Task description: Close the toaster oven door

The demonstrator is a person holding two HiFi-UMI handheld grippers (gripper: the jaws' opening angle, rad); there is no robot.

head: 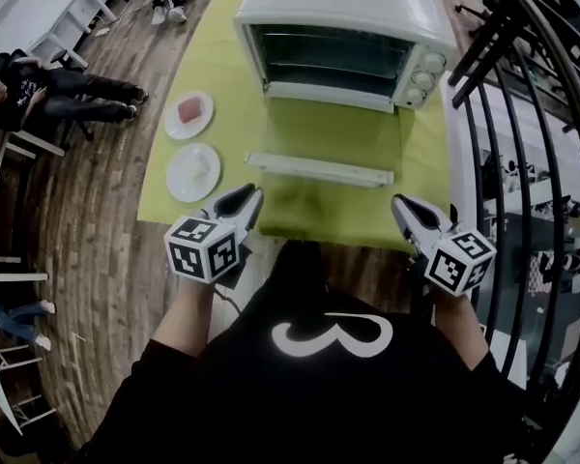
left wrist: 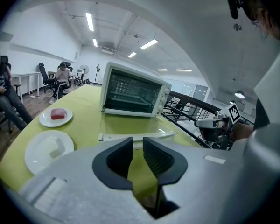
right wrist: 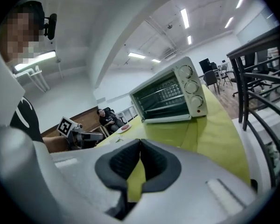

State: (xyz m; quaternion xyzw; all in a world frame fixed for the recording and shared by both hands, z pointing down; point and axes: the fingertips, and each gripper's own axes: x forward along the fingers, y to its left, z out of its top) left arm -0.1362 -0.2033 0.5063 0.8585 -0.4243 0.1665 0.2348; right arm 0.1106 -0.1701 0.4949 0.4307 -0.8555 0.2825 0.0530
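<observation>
A cream toaster oven (head: 348,37) stands at the far end of a green-covered table (head: 217,56). Its glass door (head: 319,135) lies folded down flat, with the handle bar (head: 319,170) toward me. In the left gripper view the oven (left wrist: 133,92) and its lowered door (left wrist: 130,125) are straight ahead. My left gripper (head: 252,199) hovers at the table's near edge, left of the handle, jaws slightly apart and empty. My right gripper (head: 398,206) hangs at the near right, shut on nothing. The right gripper view shows the oven (right wrist: 170,97) beyond the closed gripper (right wrist: 140,143).
Two white plates sit left of the door: one with a red piece (head: 188,114), one with a pale piece (head: 193,170). A black metal railing (head: 522,114) runs along the right. A seated person (head: 58,90) is off to the left, with chairs beyond.
</observation>
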